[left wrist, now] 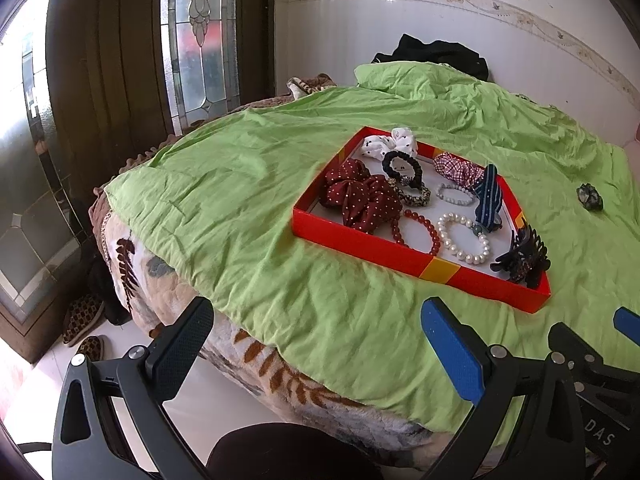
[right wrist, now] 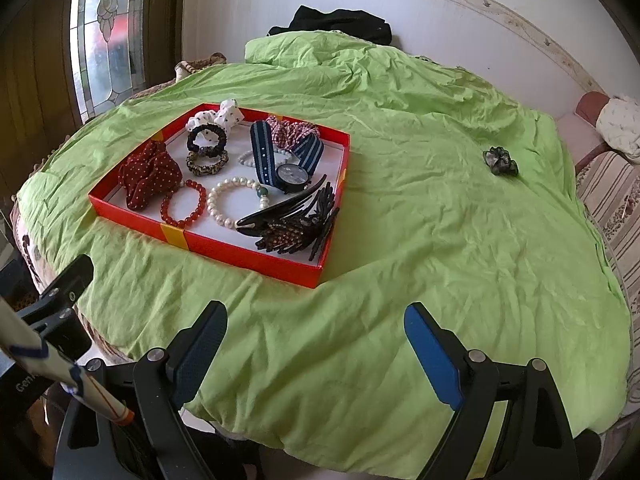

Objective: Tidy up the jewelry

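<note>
A red shallow box [left wrist: 400, 254] [right wrist: 224, 254] lies on a green sheet. Inside it are a maroon dotted scrunchie [left wrist: 362, 196] [right wrist: 150, 180], a red bead bracelet [left wrist: 422, 228] [right wrist: 184, 204], a pearl bracelet [left wrist: 464, 238] [right wrist: 234, 202], a black claw clip [left wrist: 522, 260] [right wrist: 296, 224], a striped-strap watch [right wrist: 280, 160] and several more scrunchies. One dark scrunchie [left wrist: 590, 197] [right wrist: 500, 163] lies alone on the sheet, right of the box. My left gripper [left wrist: 318, 344] hovers open before the box's near edge. My right gripper [right wrist: 316, 346] is open over bare sheet, empty.
The green sheet [right wrist: 440, 260] covers a bed with a patterned blanket [left wrist: 256, 356] beneath. Black clothing [left wrist: 436, 54] lies at the far end against a white wall. A glass door [left wrist: 200, 40] stands on the left, with slippers [left wrist: 82, 316] on the floor. A chair [right wrist: 608, 128] stands at right.
</note>
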